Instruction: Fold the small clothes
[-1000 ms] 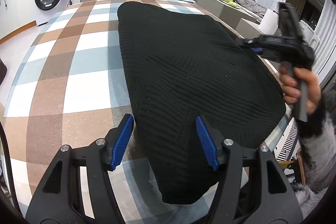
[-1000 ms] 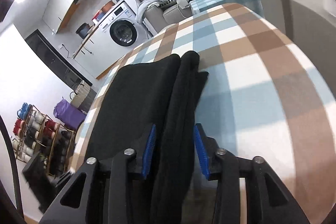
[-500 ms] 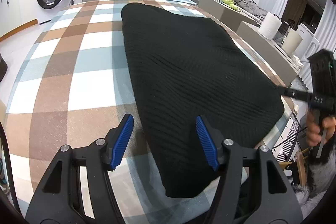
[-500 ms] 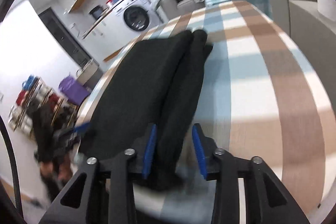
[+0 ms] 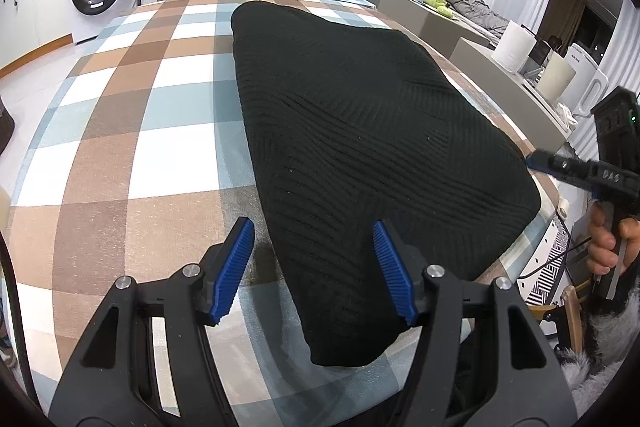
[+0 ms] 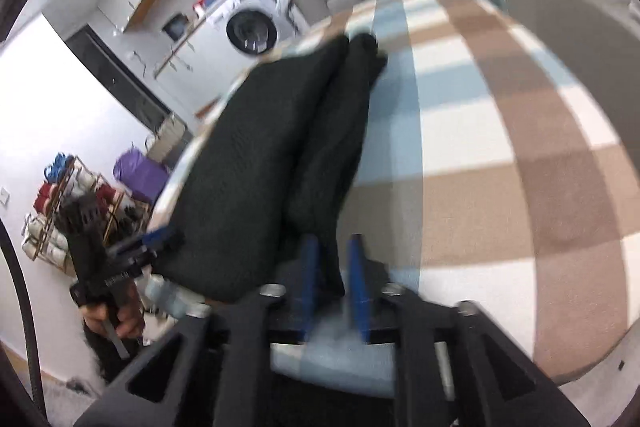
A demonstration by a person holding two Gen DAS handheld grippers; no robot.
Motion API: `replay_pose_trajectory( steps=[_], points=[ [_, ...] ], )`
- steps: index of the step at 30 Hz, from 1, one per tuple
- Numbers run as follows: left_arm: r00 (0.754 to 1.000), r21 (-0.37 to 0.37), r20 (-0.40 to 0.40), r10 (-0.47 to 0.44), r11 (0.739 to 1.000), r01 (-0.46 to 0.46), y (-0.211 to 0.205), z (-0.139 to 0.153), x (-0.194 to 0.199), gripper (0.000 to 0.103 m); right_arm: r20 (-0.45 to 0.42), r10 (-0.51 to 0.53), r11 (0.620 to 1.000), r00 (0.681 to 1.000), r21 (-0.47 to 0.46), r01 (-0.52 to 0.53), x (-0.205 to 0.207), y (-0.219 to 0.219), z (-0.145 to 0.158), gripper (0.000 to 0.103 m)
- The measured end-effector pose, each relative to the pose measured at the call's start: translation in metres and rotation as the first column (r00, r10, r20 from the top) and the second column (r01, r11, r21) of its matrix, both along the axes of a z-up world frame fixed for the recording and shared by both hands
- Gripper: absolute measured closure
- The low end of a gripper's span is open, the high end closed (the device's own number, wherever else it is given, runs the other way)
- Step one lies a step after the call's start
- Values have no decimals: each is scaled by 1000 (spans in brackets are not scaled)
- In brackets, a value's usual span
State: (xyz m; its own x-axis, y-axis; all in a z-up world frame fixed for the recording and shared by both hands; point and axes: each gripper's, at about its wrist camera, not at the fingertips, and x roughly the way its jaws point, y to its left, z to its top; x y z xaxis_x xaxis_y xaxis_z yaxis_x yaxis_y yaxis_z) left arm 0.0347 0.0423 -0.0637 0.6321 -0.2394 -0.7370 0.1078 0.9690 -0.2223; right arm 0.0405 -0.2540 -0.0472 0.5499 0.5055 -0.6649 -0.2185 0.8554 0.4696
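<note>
I see the black knit (image 5: 360, 147) lying folded on the checked cloth (image 5: 140, 147) that covers the table. My left gripper (image 5: 314, 269) has its jaws spread wide over the knit's near corner — the pads don't press it. My right gripper (image 6: 334, 281) is at the knit's other edge, jaws narrow and closing, with a fold of it (image 6: 332, 155) between the 2 pads — the view is blurred, so contact is unclear.

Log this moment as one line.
black ribbed knit garment: flat on checked tablecloth | left tool: open at near edge | right tool: closing on side fold
</note>
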Motion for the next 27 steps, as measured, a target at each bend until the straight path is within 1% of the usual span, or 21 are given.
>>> replay_pose_trajectory(
  steps=[3,4,5,7,8,9,10,11,12,13,14,15,16,18,19,20,23,27],
  points=[
    [1000,-2,1,12,1000,-12,2,1,-1,44,31,38,999,999,3,-38,-3,14,9,73],
    [1000,-2,-1,15,1000,-15,2,1,-2,44,51,68,998,996,11,-69,-3,23,10,72],
    [1000,-4,-6,19,1000,-19,3,-1,-3,44,57,82,997,995,7,-82,-2,26,10,70],
    [1000,-15,-11,25,1000,-25,3,-3,-4,44,68,92,994,993,-58,-88,-1,39,6,65],
    [1000,-24,-13,27,999,-27,4,-4,-6,44,76,79,994,994,-86,-72,-2,42,3,61],
    [1000,-37,-13,28,999,-28,5,-4,-7,44,75,75,993,994,-95,-68,-4,44,1,57],
    [1000,-49,-15,25,998,-25,4,-5,-8,44,68,76,994,995,-88,-70,-6,46,-1,46],
    [1000,-69,-17,16,997,-17,4,-5,-7,44,66,77,993,995,-92,-71,-6,45,-1,42],
    [1000,-76,-20,12,997,-13,3,-6,-7,48,66,93,989,993,-120,-85,-9,51,-4,42],
    [1000,-84,-22,4,996,-5,1,-7,-7,57,63,107,984,992,-149,-97,-8,52,-8,42],
    [1000,-78,-23,1,997,-3,-1,-8,-6,59,54,113,978,992,-180,-102,-5,53,-14,46],
    [1000,-67,-19,6,998,-7,-2,-7,-7,63,41,108,975,993,-200,-97,-4,55,-21,49],
    [1000,-55,-16,6,998,-7,-4,-7,-7,69,43,94,977,995,-194,-84,-4,55,-26,51],
    [1000,-39,-11,9,999,-9,-6,-7,-6,76,55,105,973,993,-211,-91,-6,57,-28,57],
    [1000,-34,-8,12,999,-13,-7,-6,-5,79,51,112,974,992,-202,-100,-6,57,-29,64],
    [1000,-30,-8,13,999,-13,-8,-6,-4,79,53,114,974,992,-204,-101,-5,57,-30,66],
    [1000,-8,-5,17,1000,-17,-10,-6,1,80,63,116,973,991,-206,-101,-3,58,-31,67],
    [999,0,-8,31,1000,-31,-7,-6,14,80,65,110,975,992,-201,-95,5,59,-30,68]
  ],
)
